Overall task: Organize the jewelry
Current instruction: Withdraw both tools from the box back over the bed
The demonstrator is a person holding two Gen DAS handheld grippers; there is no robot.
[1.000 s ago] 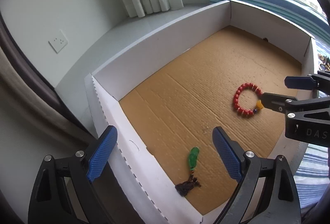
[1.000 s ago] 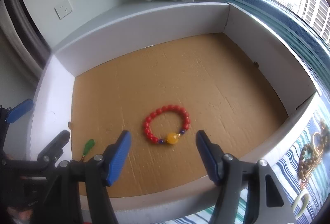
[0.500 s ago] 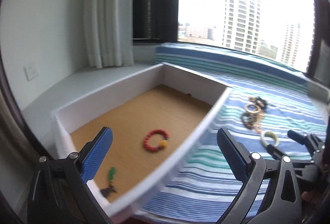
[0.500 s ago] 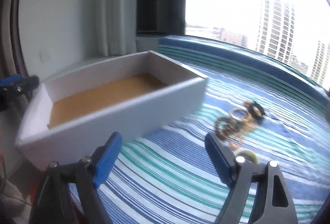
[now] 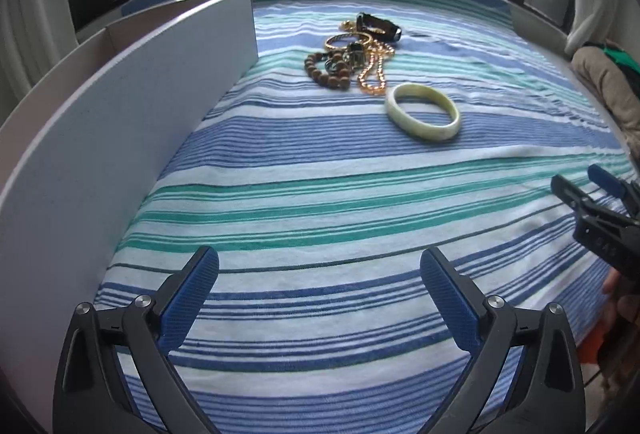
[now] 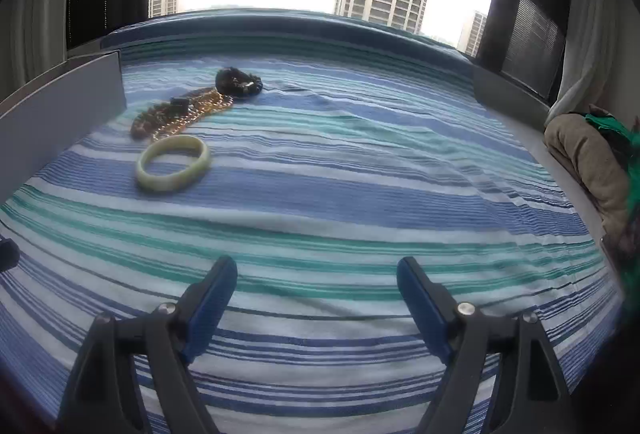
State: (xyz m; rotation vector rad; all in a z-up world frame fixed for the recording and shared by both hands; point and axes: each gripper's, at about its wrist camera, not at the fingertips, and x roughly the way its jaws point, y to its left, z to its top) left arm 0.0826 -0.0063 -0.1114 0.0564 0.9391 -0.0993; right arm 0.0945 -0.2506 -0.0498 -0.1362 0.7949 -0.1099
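Pale-green bangle (image 5: 423,111) well beyond the empty, wide-spread left tool (image 5: 320,294)

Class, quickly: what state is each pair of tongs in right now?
Left tongs: open, holding nothing, above the striped cloth.
Right tongs: open, holding nothing, jaws have just been opening.

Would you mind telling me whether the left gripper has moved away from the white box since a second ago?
Yes. The left gripper, jaws open and empty, has swung off the white box, which now lies at its left, toward the pale green bangle on the striped cloth.
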